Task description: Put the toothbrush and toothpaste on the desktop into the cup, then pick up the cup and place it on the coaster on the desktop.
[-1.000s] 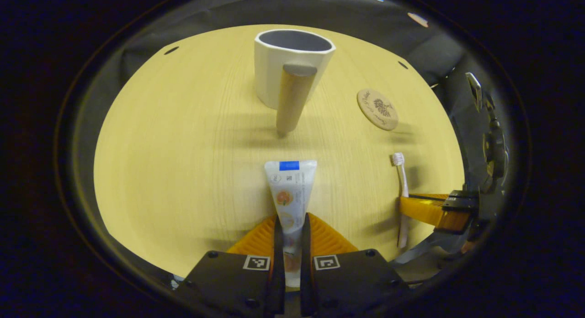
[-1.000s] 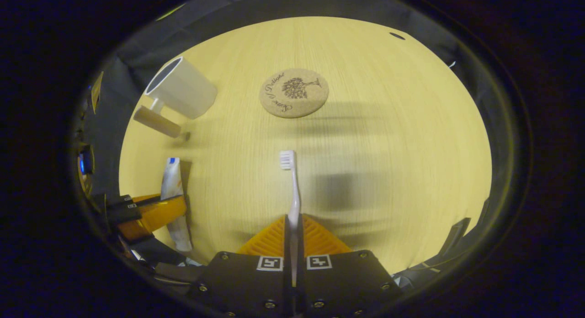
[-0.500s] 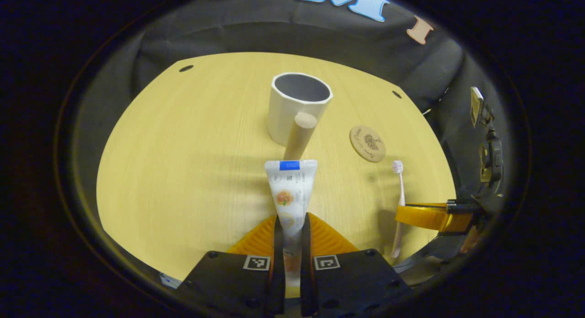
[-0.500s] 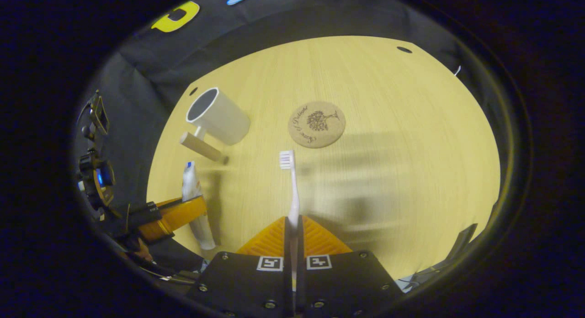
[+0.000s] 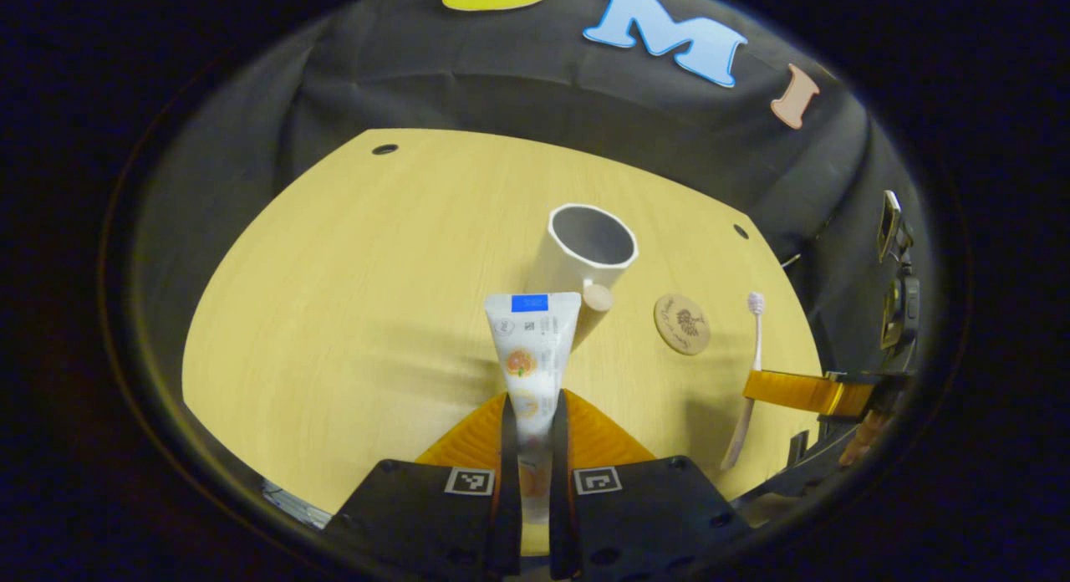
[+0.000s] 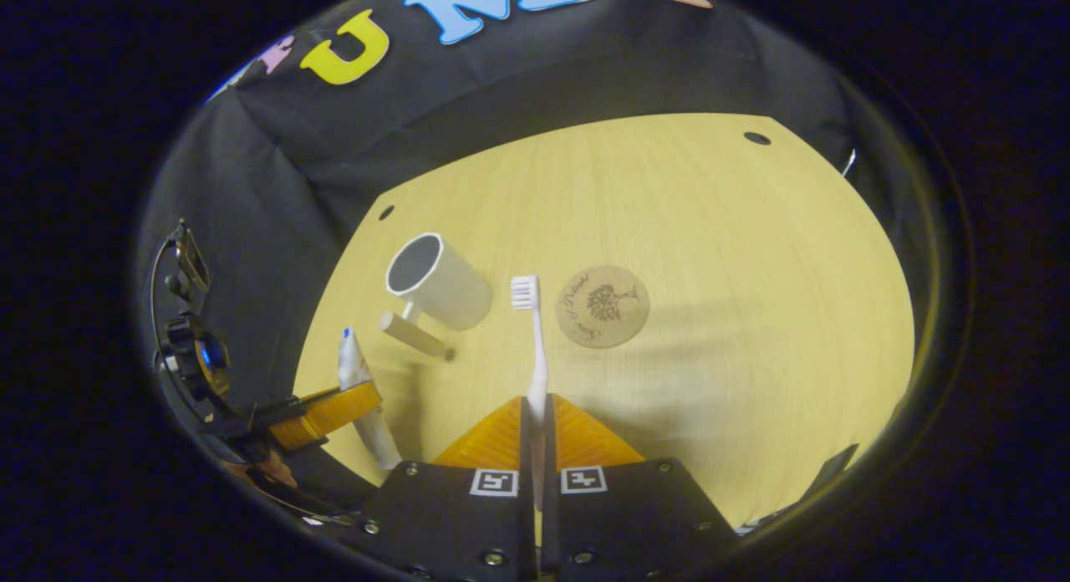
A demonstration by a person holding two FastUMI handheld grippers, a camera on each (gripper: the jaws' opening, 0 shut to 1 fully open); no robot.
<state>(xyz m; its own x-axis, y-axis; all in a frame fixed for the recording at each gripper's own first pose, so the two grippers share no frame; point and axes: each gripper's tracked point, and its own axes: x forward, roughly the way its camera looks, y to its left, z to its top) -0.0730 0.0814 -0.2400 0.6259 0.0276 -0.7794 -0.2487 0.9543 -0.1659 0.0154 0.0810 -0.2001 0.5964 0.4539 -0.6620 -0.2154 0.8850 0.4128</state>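
Desktop w/ cup, coaster

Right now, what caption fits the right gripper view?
Right tongs hold the toothbrush above the desk, cup and coaster ahead.

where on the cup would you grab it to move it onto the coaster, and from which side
Probably the cup by its body, fingers across the white wall just below the rim. It stands upright with its mouth open, and the wooden handle sticks out toward the grippers, so come in from beside the handle. Both grippers are full: toothpaste in the left, toothbrush in the right.
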